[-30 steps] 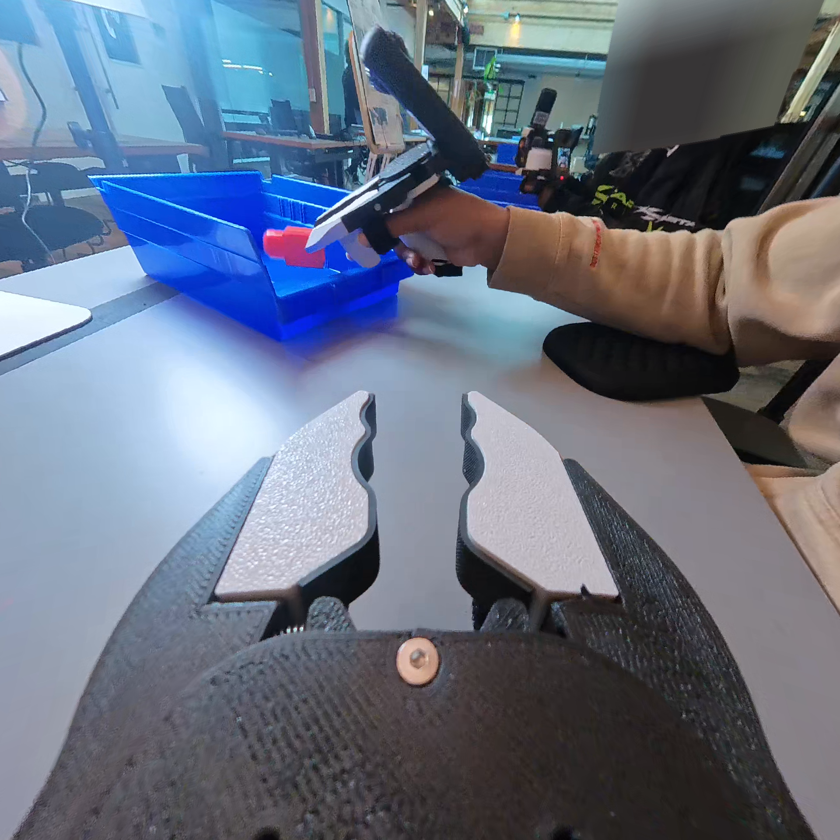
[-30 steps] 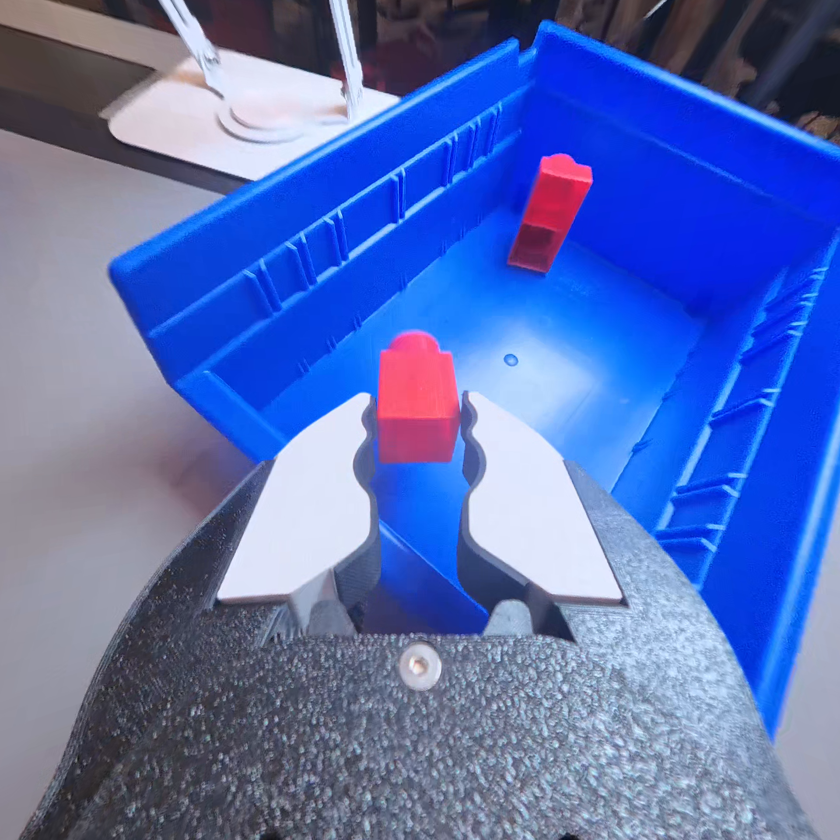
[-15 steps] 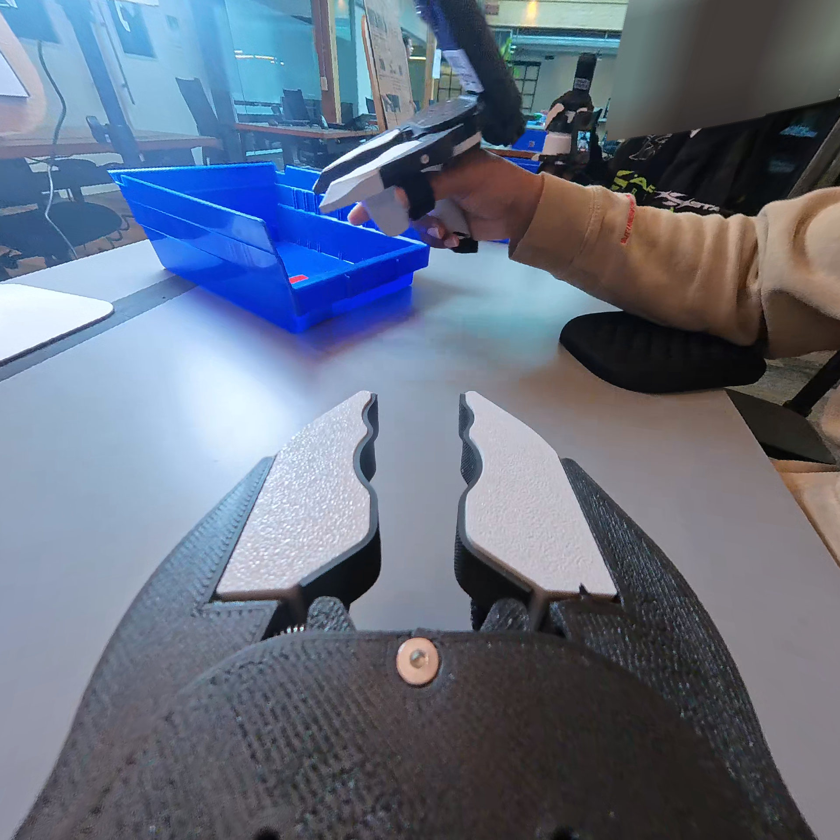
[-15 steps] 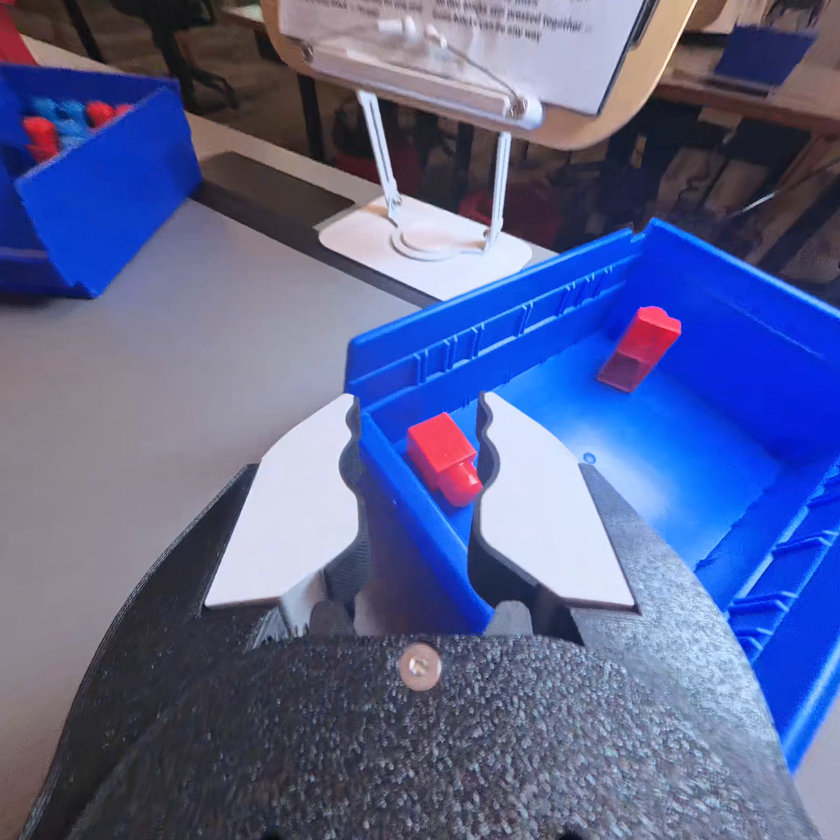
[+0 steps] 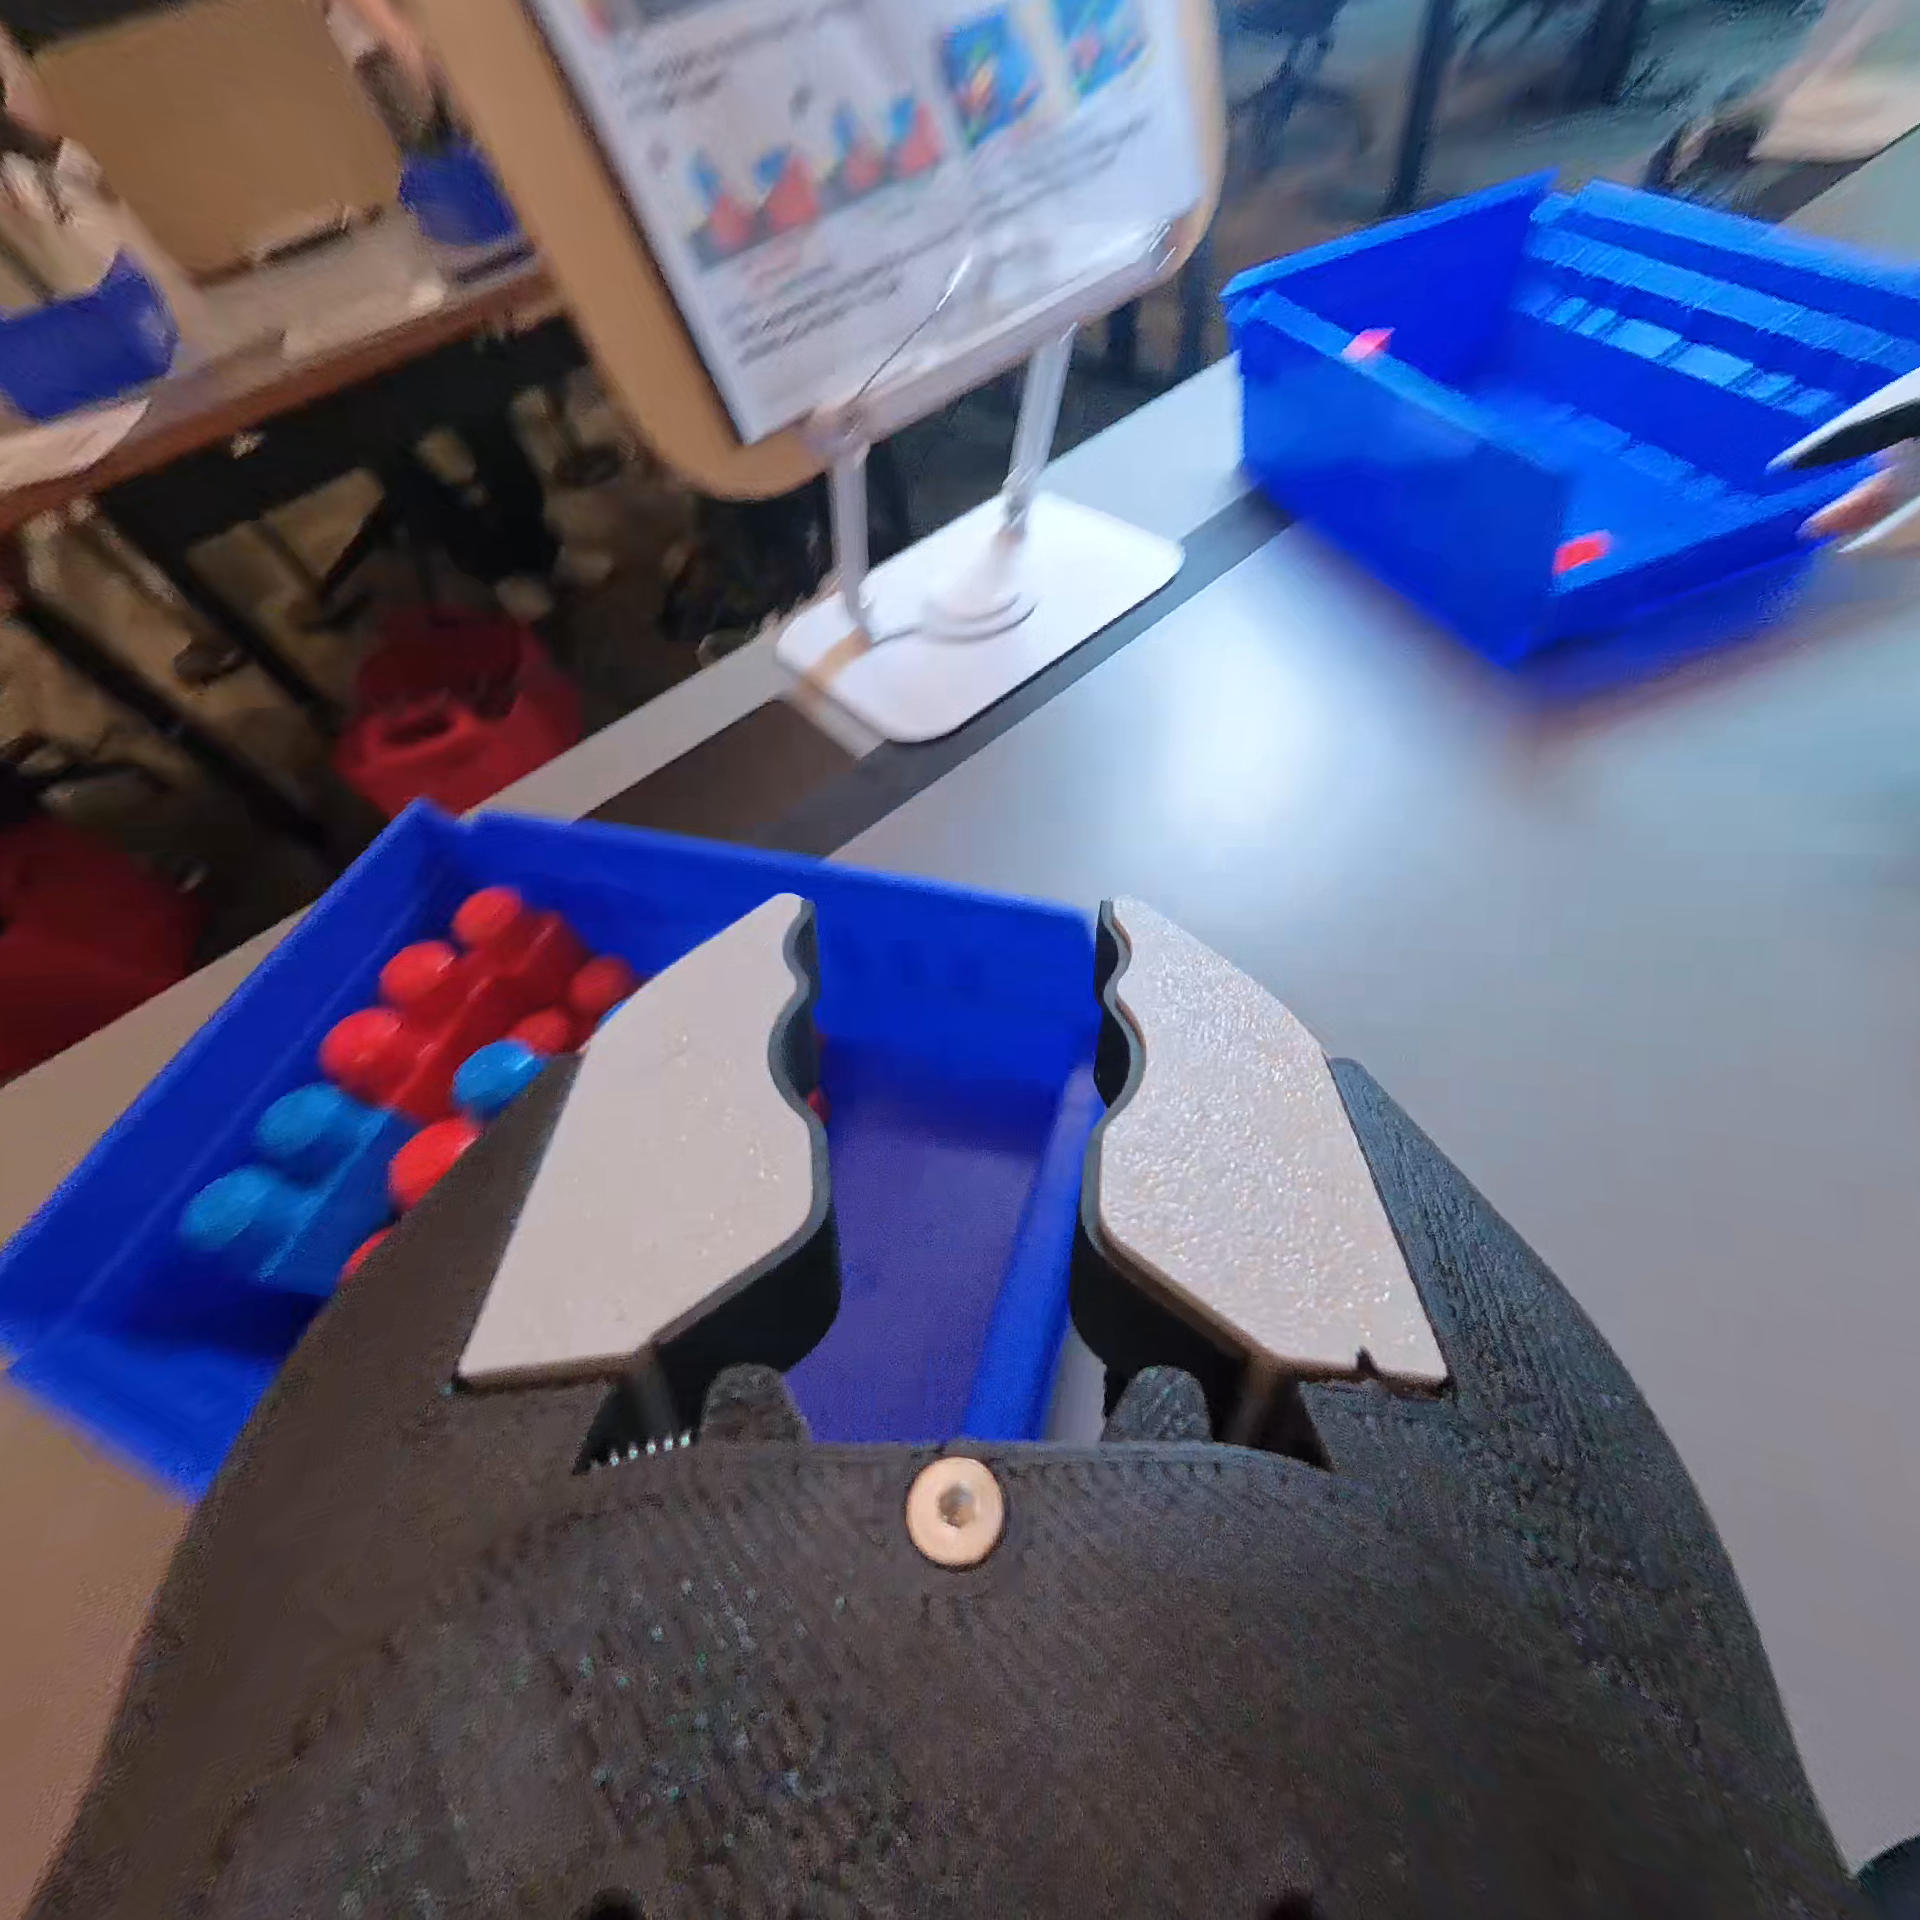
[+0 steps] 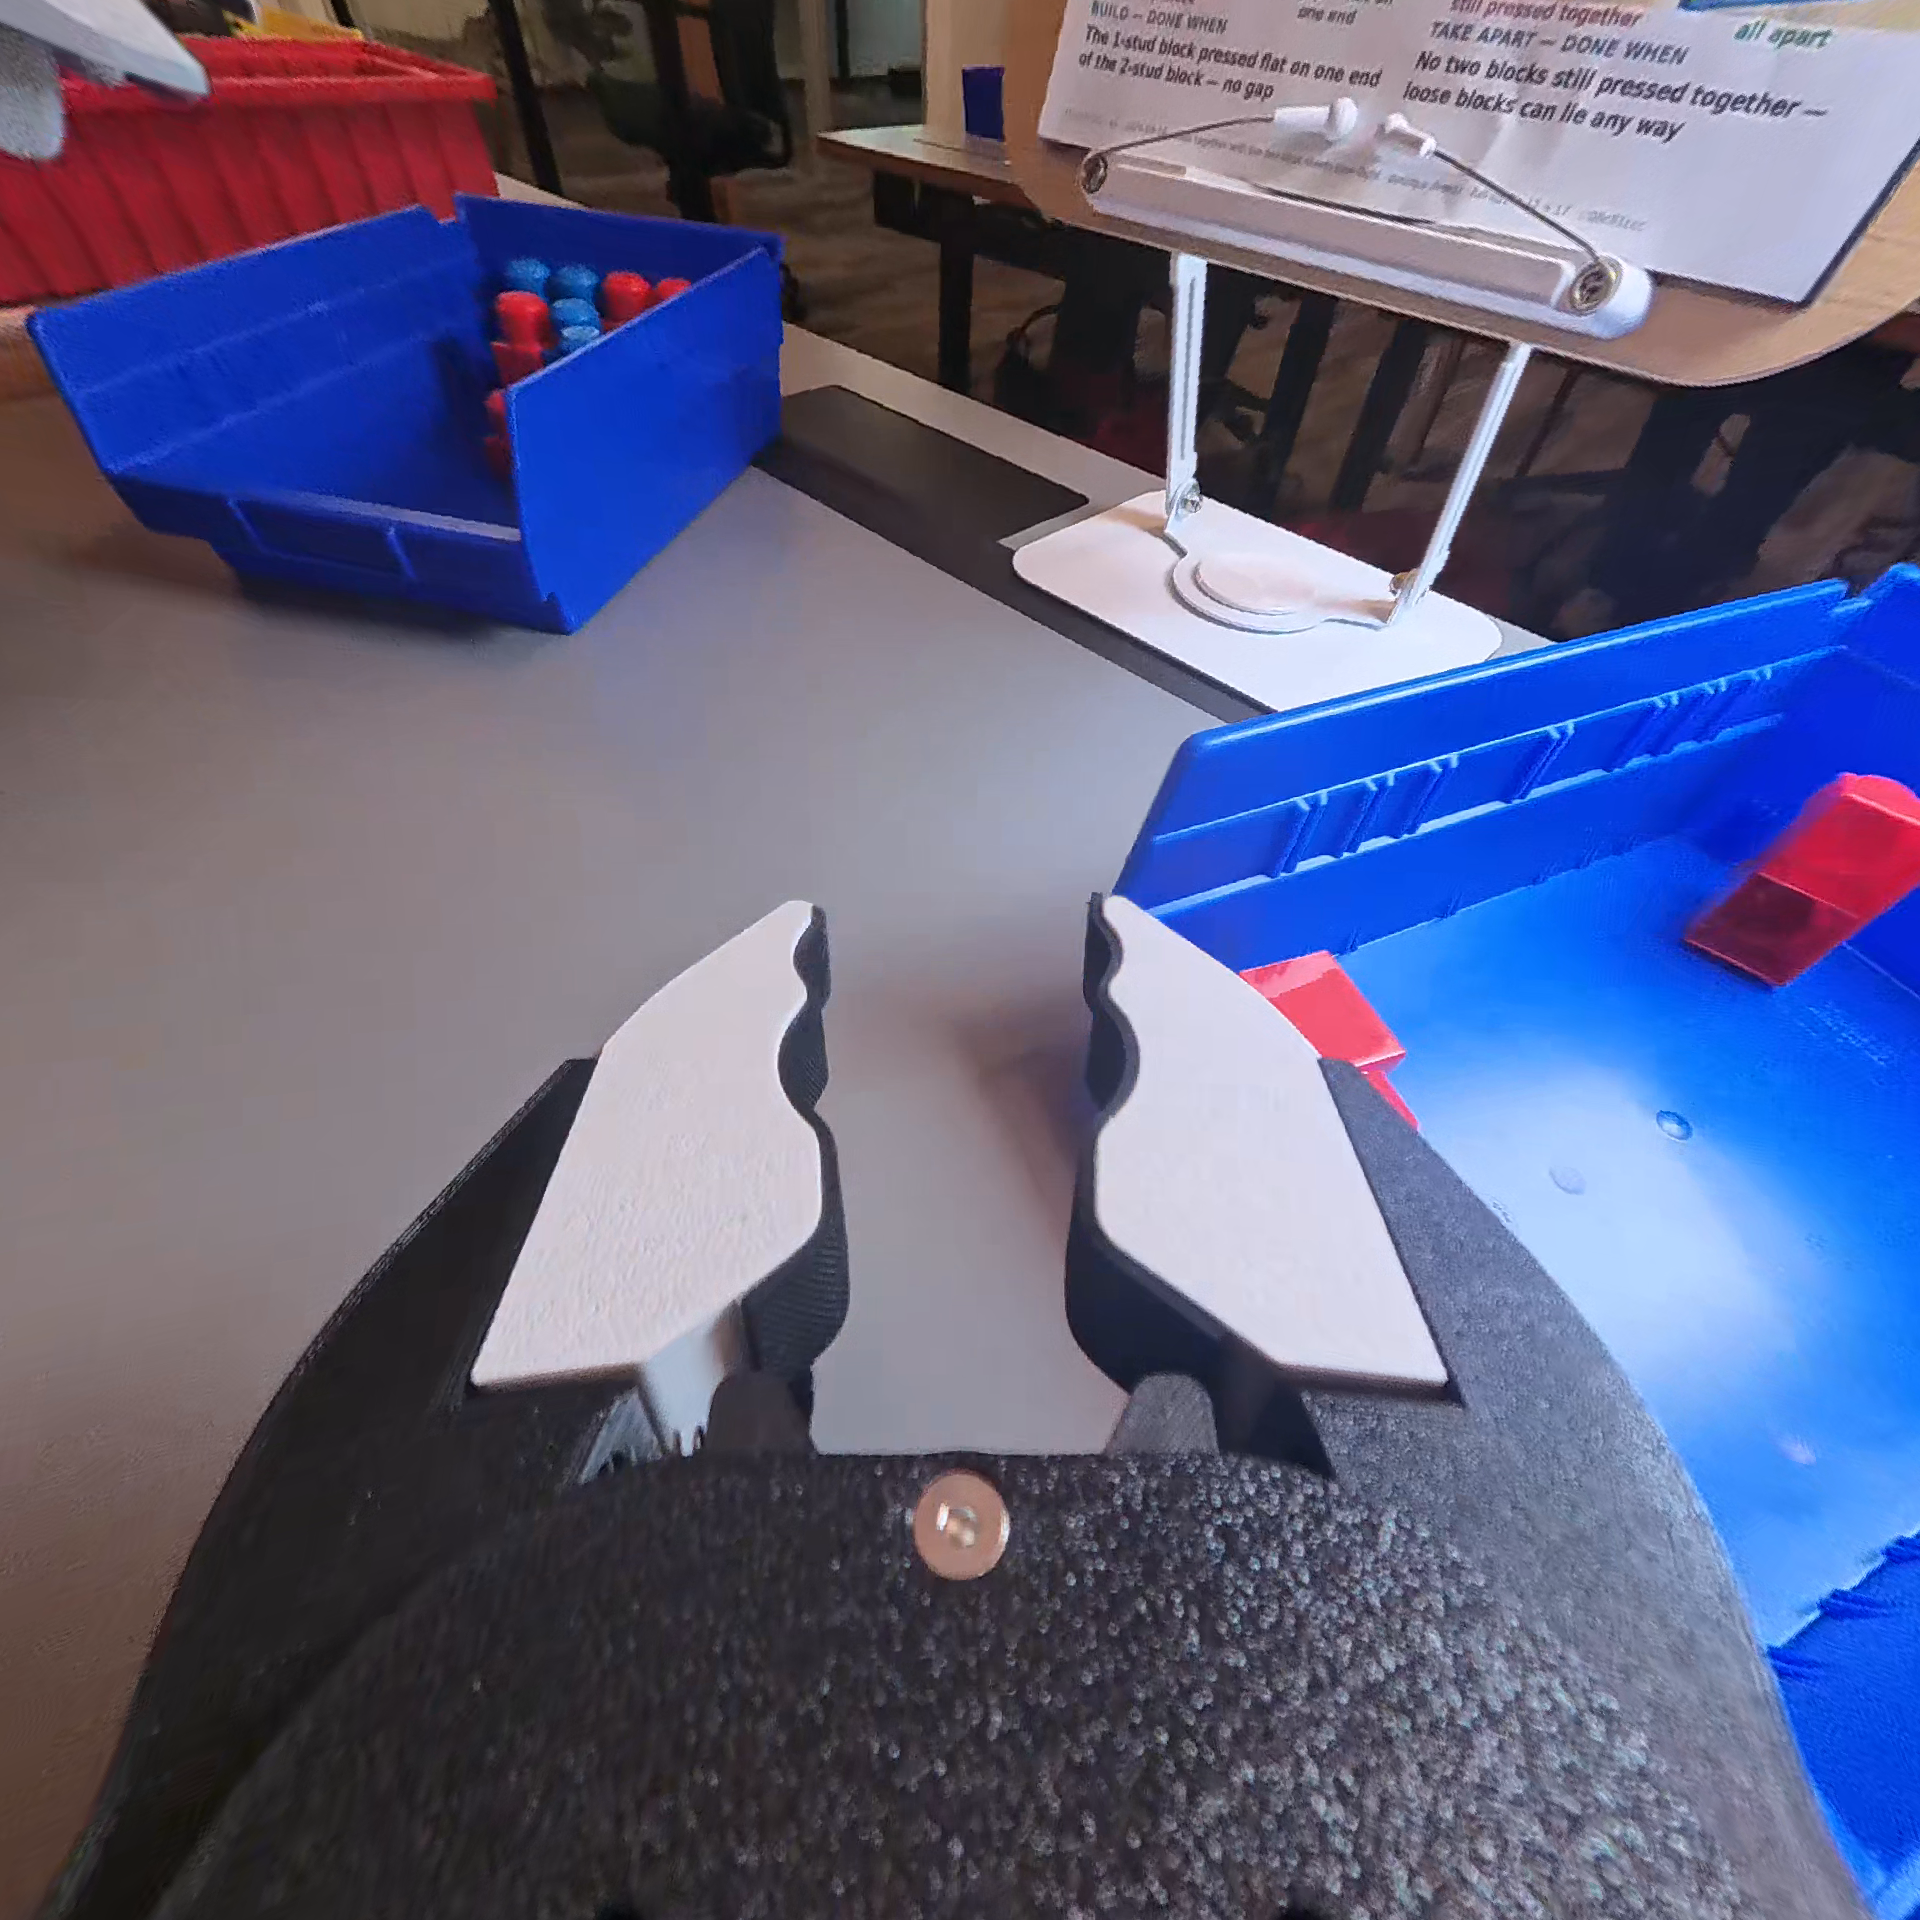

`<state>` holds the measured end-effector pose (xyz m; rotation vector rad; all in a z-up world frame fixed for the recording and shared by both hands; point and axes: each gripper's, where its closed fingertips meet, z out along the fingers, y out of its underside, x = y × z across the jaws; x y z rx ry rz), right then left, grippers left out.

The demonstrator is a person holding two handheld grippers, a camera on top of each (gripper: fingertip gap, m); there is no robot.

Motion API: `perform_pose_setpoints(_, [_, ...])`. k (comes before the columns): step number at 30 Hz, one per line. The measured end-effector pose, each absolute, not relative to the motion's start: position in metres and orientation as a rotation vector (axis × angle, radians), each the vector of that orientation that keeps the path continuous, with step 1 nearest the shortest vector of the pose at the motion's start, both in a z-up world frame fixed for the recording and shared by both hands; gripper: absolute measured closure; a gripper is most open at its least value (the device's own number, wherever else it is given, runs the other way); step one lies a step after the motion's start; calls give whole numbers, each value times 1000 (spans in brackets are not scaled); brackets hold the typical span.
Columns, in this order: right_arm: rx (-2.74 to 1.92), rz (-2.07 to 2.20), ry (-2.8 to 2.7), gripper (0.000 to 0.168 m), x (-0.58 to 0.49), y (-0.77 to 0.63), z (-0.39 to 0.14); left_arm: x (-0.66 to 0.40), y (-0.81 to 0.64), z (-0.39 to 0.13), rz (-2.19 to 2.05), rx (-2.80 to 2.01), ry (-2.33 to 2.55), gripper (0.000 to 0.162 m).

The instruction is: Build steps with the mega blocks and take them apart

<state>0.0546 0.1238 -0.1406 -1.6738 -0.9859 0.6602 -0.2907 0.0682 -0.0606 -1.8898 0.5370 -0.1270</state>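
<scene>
The left gripper [image 5: 954, 1023], open and empty above the supply bin [image 5: 940, 951], should be lowered squarely around 1 block [image 5: 416, 1049]; the right gripper [image 6: 954, 1023] is held open, empty.

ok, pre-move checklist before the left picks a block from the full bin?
1. Left gripper empty, jaws open: ok.
2. Left gripper over the blue plastic bin holding red and blue studded blocks: ok, though its right finger sits outside the bin wall.
3. A target block between the jaws: not ok; only bare bin floor shows there, and the blocks lie to their left.
4. Right gripper empty, jaws open: ok.
5. Right gripper clear of the second blue bin: cannot tell; it hangs over the grey table right at the bin's corner.
6. Two red blocks loose in the second bin: ok.
</scene>
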Motion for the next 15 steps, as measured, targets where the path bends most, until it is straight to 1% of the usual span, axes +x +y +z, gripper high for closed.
perform_pose_setpoints(3, [-1671, 636, -1013, 121, 52, 121, -145, -338, 83, -75, 32, -2028, 500, 113])
perform_pose_setpoints(6, [-1670, 643, -1032, 124, 49, 118, -148, -369, 91, -99, 140, -2187, 557, 121])
perform_pose_setpoints(7, [-1674, 644, -1039, 124, 47, 117, -150, -379, 93, -109, 198, -2246, 580, 122])
perform_pose_setpoints(11, [-1679, 635, -1065, 127, 44, 115, -155, -396, 100, -151, 250, -2464, 646, 116])
perform_pose_setpoints(12, [-1680, 634, -1069, 127, 44, 114, -156, -395, 102, -161, 228, -2512, 666, 113])
perform_pose_setpoints(15, [-1681, 633, -1075, 128, 43, 113, -157, -385, 121, -175, 232, -2523, 732, 107])
